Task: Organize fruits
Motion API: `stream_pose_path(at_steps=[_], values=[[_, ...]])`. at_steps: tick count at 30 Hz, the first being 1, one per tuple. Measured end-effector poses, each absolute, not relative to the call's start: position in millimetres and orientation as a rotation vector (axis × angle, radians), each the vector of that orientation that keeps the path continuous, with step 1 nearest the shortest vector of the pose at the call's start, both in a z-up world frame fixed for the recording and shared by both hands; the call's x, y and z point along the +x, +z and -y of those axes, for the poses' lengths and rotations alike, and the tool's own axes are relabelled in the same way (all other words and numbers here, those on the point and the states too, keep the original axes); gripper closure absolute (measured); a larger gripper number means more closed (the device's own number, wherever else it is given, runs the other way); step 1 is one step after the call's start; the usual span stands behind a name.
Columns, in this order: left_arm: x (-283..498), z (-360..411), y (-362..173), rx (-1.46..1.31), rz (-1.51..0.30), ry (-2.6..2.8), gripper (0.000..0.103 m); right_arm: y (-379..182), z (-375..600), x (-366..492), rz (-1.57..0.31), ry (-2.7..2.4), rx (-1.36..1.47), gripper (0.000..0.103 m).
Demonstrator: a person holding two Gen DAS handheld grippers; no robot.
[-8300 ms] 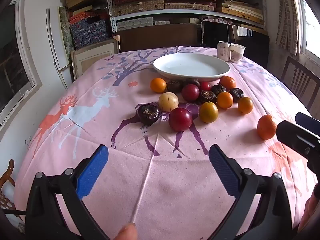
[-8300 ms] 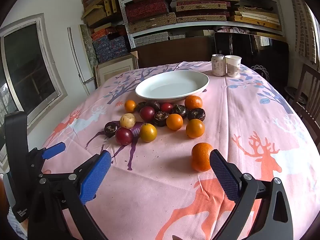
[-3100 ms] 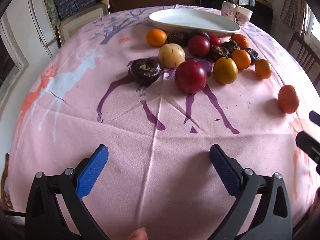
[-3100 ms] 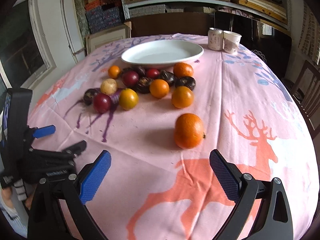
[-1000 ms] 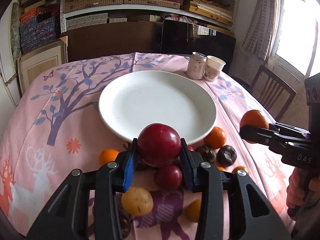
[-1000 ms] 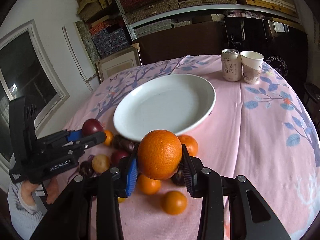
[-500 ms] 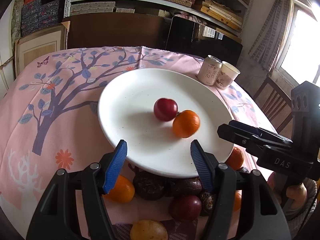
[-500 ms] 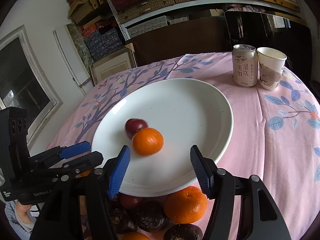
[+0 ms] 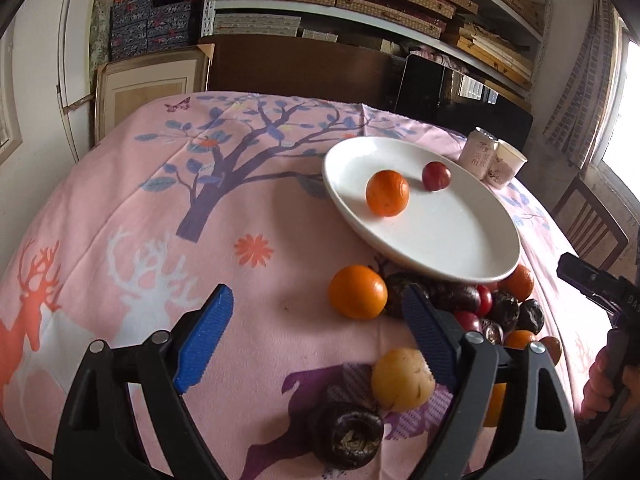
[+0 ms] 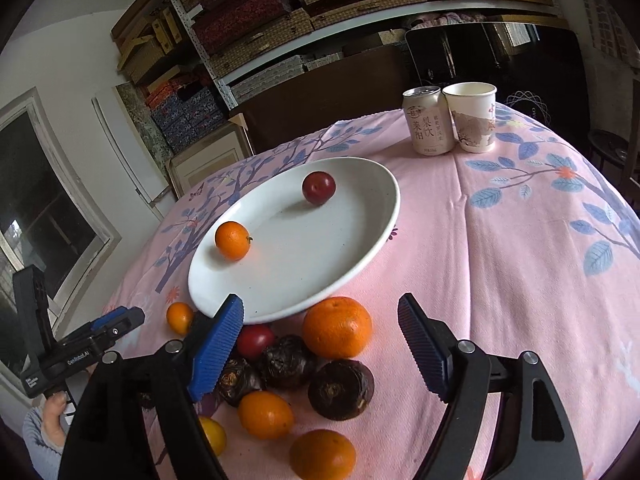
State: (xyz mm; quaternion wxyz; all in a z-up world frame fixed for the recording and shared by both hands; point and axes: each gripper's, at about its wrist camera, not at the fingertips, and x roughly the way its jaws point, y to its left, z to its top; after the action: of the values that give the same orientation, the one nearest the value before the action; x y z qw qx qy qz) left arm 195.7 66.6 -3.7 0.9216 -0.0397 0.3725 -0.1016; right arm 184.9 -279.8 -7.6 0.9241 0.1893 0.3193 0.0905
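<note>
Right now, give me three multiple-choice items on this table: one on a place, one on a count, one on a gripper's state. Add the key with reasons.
1. Where does the drink can stand?
A. On the white plate
B. Beside the paper cup, beyond the plate
C. Among the loose fruit

2. How many fruits lie on the white plate?
A. Two
B. Four
C. None

3. What state is the right gripper in?
A. Shut on an orange
B. Shut on nothing
C. Open and holding nothing

Key:
1 B: the can sits next to the paper cup on the cloth, past the plate's far rim.
2 A: only the orange and the red plum rest on it.
3 C: its blue pads stand wide apart with only the table between them.
</note>
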Motion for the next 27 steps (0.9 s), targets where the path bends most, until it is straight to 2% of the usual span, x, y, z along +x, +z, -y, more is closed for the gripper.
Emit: stream_pose_path(at_steps=[5, 17, 27], values=[[193, -53, -11, -0.012, -0.763, -0.221, 0.019, -10, 291, 169, -0.638, 0.163, 0.423, 0.017], [212, -28, -27, 0.142, -0.795, -0.196, 0.019, -24, 285, 181, -0.723, 0.150, 0.391, 0.017], [238, -70, -39, -0.019, -0.894, -0.117, 0.018, -37, 287, 190, -0.786, 0.135, 0.394, 0.017]])
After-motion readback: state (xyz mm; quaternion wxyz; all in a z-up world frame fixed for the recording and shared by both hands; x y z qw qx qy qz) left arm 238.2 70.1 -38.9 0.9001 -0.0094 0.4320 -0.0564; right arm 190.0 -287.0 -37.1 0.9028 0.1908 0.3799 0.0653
